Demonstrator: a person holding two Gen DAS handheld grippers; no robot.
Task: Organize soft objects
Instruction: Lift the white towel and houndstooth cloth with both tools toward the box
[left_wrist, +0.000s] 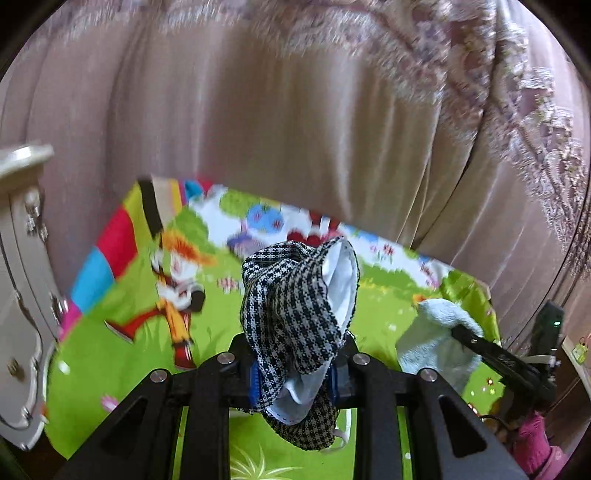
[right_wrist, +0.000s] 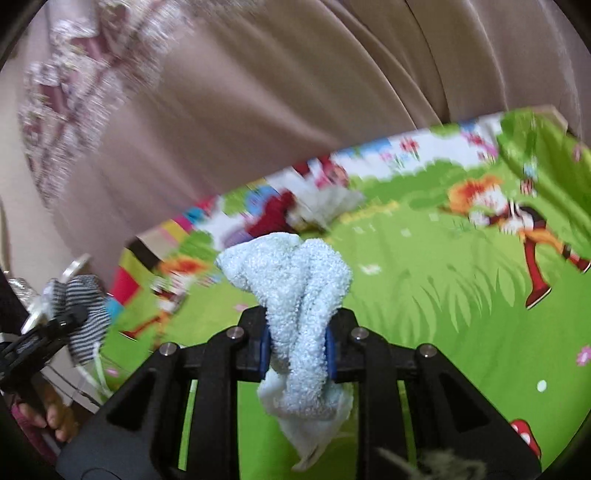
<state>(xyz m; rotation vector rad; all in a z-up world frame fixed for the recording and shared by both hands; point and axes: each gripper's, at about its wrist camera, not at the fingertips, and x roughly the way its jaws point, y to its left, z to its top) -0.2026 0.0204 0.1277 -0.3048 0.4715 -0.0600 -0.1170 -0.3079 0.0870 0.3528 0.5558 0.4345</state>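
The left gripper (left_wrist: 293, 373) pinches a houndstooth cloth (left_wrist: 291, 306) between its blue pads; the cloth bunches up above the jaws, showing a white lining, and hangs below them too. The right gripper (right_wrist: 297, 352) is clamped on a pale blue towel (right_wrist: 295, 295), which piles up in two fluffy lobes above the pads and droops beneath them. Both pieces are lifted clear of the mat (left_wrist: 122, 354).

Each view catches the other tool from the side. The left view shows the towel (left_wrist: 432, 336) at lower right with a black finger across it, and a pink sleeve (left_wrist: 532, 439) beneath. The right view shows the cloth (right_wrist: 83, 306) at far left, blurred, with white strings dangling below it, and a hand (right_wrist: 55, 417) on that gripper's grip. Only the right view shows a whitish cloth (right_wrist: 332, 203) lying on the far part of the mat and a grey fuzzy thing (right_wrist: 443, 465) at the bottom edge; what either is cannot be told.

The mat is bright green with cartoon figures, flowers and a striped border. Behind it hangs a beige curtain (left_wrist: 295, 129) with a floral lace edge. The left view alone shows a white cabinet (left_wrist: 22, 277) with metal knobs beside the mat.
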